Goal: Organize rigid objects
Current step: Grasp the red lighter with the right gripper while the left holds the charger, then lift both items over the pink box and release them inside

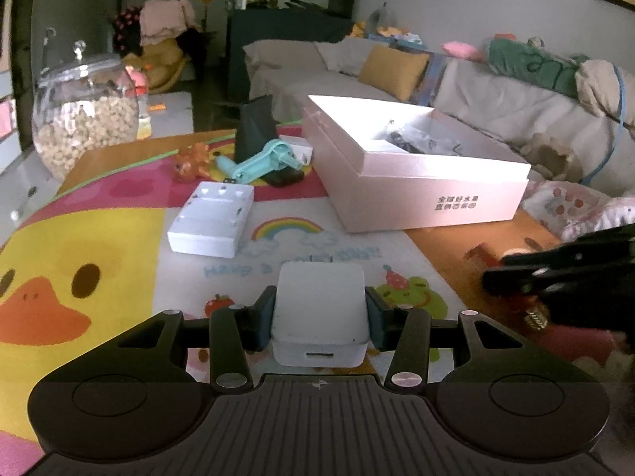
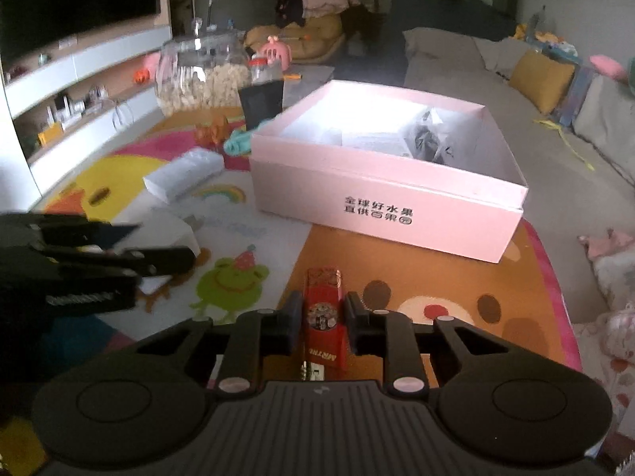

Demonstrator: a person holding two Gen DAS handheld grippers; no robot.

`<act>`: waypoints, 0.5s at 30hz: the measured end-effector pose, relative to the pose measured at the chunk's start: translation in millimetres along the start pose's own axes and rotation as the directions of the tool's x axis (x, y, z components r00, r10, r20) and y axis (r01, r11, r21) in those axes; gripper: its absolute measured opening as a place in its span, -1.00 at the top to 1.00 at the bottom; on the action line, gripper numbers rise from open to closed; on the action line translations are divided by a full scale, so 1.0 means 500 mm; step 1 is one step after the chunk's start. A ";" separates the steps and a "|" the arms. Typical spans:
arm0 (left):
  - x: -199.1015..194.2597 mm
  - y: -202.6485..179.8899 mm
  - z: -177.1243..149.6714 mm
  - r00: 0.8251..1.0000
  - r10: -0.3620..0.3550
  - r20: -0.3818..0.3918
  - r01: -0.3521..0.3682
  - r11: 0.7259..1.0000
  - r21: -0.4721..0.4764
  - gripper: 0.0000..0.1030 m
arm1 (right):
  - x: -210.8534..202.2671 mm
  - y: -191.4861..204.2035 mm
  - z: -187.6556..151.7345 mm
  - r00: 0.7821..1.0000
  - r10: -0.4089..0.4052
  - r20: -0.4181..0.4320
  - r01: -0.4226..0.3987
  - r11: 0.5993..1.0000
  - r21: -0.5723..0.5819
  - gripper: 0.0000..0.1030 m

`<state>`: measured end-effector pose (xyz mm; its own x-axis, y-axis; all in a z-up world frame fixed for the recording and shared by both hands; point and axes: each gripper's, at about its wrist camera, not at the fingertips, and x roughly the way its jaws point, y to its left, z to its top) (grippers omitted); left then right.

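Observation:
My left gripper [image 1: 320,315] is shut on a white cube-shaped charger [image 1: 320,309], held above the colourful play mat [image 1: 119,246]. My right gripper [image 2: 320,313] is shut on a red lighter [image 2: 322,317], held above the mat's orange part. An open pink box [image 1: 428,194] stands ahead of both grippers; it also shows in the right wrist view [image 2: 381,206] with a white item and a dark bagged item inside. A white flat block [image 1: 212,218], a teal tool [image 1: 262,162] and an orange toy [image 1: 192,160] lie on the mat left of the box.
A glass jar [image 1: 85,119] of pale pieces stands at the mat's far left. A dark pouch [image 1: 256,127] stands behind the teal tool. A sofa [image 1: 496,91] with cushions runs behind and right of the box. The right gripper shows at the left wrist view's right edge [image 1: 555,277].

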<state>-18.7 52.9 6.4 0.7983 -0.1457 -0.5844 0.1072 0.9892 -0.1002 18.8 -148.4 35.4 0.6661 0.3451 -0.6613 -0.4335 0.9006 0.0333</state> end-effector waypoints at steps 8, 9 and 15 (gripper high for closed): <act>-0.050 -0.017 -0.004 0.998 -0.038 0.050 0.037 0.999 0.016 0.04 | -0.123 -0.035 -0.006 0.991 0.003 0.137 -0.012 0.998 0.067 0.56; -0.065 -0.023 0.001 0.996 -0.064 0.058 0.063 0.998 0.024 0.04 | -0.137 -0.042 -0.008 0.988 -0.013 0.153 0.002 0.997 0.073 0.56; -0.142 -0.071 0.113 0.967 -0.126 0.223 0.102 0.988 0.118 0.04 | -0.193 -0.080 -0.012 0.970 -0.069 0.235 0.042 0.992 0.119 0.56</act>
<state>-45.9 29.1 96.9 0.8901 -0.2616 -0.3731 0.2568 0.9644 -0.0635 -31.6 -219.5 93.4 0.8184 0.3344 -0.4673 -0.3299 0.9393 0.0944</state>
